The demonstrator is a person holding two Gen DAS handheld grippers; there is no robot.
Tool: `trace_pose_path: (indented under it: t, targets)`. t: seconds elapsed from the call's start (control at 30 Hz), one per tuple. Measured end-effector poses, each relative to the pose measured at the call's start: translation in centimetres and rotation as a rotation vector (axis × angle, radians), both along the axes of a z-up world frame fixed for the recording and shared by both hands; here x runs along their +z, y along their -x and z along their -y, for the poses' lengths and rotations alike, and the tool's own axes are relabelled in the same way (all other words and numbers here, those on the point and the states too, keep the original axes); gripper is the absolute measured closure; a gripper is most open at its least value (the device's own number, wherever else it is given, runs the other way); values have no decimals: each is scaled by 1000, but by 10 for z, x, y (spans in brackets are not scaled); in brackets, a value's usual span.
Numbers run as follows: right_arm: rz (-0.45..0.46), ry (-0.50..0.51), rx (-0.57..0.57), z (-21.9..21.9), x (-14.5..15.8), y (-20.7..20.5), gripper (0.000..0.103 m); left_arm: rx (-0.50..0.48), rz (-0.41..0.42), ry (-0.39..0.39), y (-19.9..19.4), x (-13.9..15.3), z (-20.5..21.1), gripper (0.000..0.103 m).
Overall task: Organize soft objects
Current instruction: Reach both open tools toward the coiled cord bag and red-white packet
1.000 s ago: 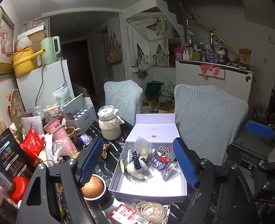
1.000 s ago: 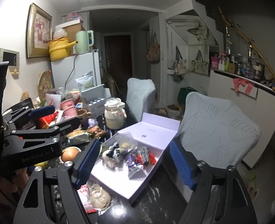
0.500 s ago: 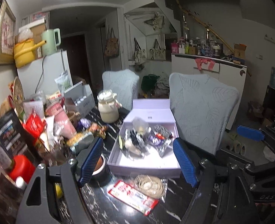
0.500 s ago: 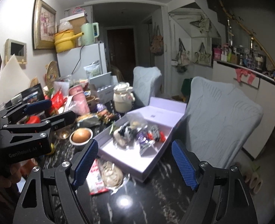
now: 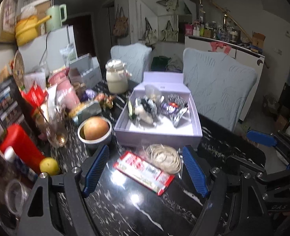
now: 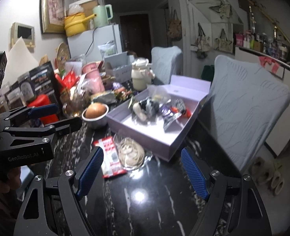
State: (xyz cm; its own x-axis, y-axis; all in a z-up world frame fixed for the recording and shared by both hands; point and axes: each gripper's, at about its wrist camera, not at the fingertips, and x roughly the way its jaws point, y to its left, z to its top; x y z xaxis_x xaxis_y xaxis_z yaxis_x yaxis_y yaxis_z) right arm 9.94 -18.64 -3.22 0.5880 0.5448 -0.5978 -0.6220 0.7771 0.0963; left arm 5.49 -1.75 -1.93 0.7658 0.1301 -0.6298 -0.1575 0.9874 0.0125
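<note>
An open lilac box [image 5: 158, 132] [image 6: 145, 135] on the black marble table holds several small soft items and packets [image 5: 145, 108] [image 6: 146, 106]. In front of it lie a clear bag of coiled cord [image 5: 163, 157] [image 6: 130, 154] and a red-and-white packet [image 5: 145, 169] [image 6: 110, 157]. My left gripper [image 5: 145, 169] is open and empty, above the packet and bag. My right gripper [image 6: 141, 169] is open and empty, just short of the bag. The left gripper also shows in the right wrist view [image 6: 54, 118].
A metal bowl with a round brown fruit [image 5: 94, 130] [image 6: 95, 113] stands left of the box. Cluttered jars, packets, a red container [image 5: 20, 147] and a cream teapot [image 5: 117, 78] fill the table's left and back. Two covered chairs [image 5: 217, 86] stand behind.
Both grippers have pulled back and tilted down from the box toward the near table. The cord bag and red packet now lie between the fingers. Both stay open.
</note>
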Motion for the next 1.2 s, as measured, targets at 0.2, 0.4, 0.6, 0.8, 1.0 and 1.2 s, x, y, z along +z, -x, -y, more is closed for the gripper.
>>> trace_pose_path:
  t: [0.2,0.4,0.6,0.8,1.0,1.2]
  targets:
    - [-98,10,10,-7,-34,-1,21,15,-72,47,1,-32,-12,26]
    - [-167,48,33,-22,-64,-6,21,33,-113,41,3,-54,-21,26]
    - [-202,93,48,-40,-83,-21,17,52,-153,97,-2,-74,-39,26]
    - [-206,135,63,-61,-94,-44,13,86,-168,106,-10,-81,-54,26]
    - [-166,181,122,-89,-98,-67,6,121,-180,129,-18,-88,-69,26]
    - [-193,213,171,-108,-109,-92,6,129,-186,133,-25,-91,-74,26]
